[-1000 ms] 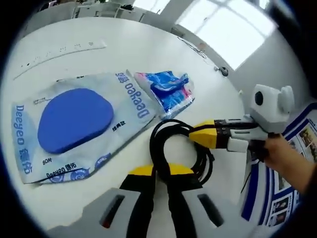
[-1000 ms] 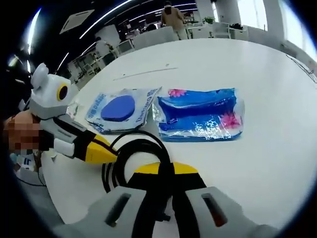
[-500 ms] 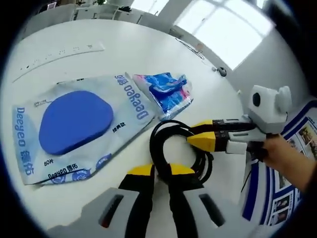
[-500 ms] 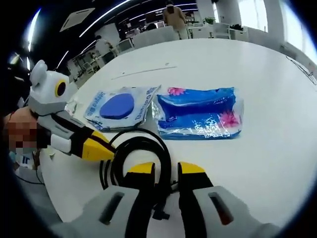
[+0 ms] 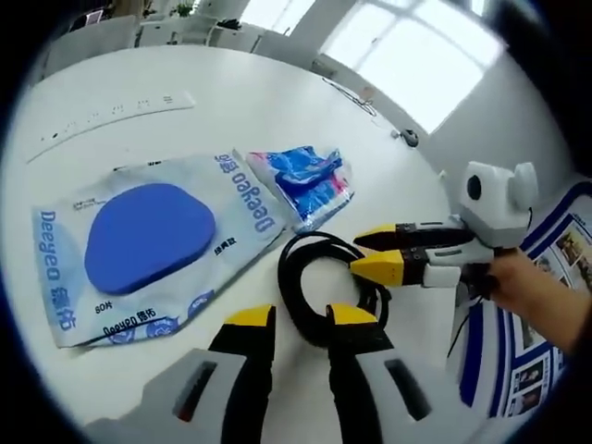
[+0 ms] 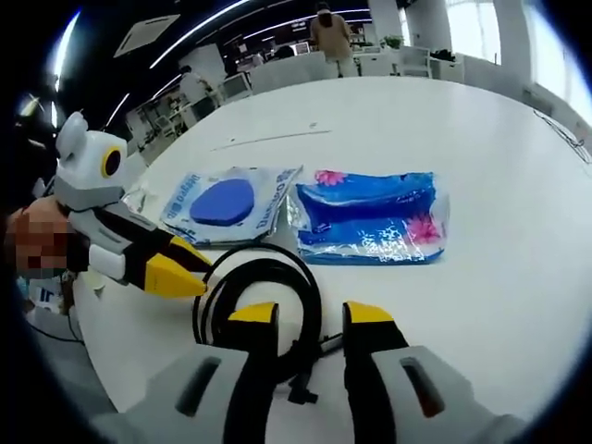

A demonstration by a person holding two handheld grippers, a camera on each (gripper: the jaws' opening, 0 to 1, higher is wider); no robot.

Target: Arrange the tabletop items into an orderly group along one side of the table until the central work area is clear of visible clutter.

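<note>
Fingers of the left gripper (image 5: 301,319) stood apart at the lower middle of its view, the coiled black cable (image 5: 319,282) lying on the white desk (image 5: 139,120) just beyond them, ungripped. Right gripper (image 6: 310,319) fingers were likewise spread, straddling the cable's near loop. Two blue packets (image 5: 157,240) (image 6: 370,215) lay farther up the frame.

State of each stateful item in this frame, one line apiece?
black cable: coiled, flat on the table, released
left claw: open, jaws astride the coil's near edge
right claw: open, coil between its jaws
blue-pad pouch: sealed, lying flat
blue tissue pack: closed, flat beside the pouch
</note>
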